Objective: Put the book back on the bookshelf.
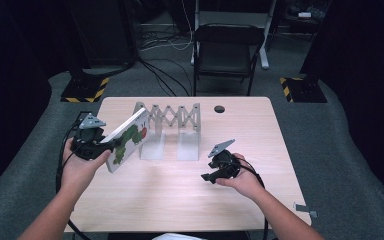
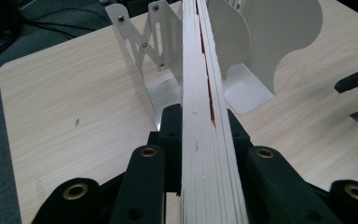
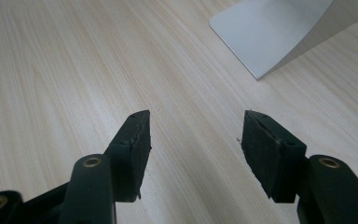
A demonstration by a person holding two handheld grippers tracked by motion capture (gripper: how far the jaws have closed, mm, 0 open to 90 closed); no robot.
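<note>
The book [image 1: 128, 139] is pinched by its lower edge between the pads of the left gripper [image 1: 111, 145], tilted in the air just short of the rack [image 1: 172, 120]. Being held so near one edge, it is judged liable to pivot or strike a divider [image 2: 142, 70] ahead of the fingers. The right gripper [image 1: 207, 177] is held spread and empty above the table [image 1: 260, 130], well apart from the book.

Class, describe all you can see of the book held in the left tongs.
The book is a thick, white-covered board book with a green caterpillar picture and a red spot on its front. Its stiff pale pages show edge-on in the left gripper view. The left tongs are shut on it, holding it tilted above the table's left side, near the white rack.
</note>
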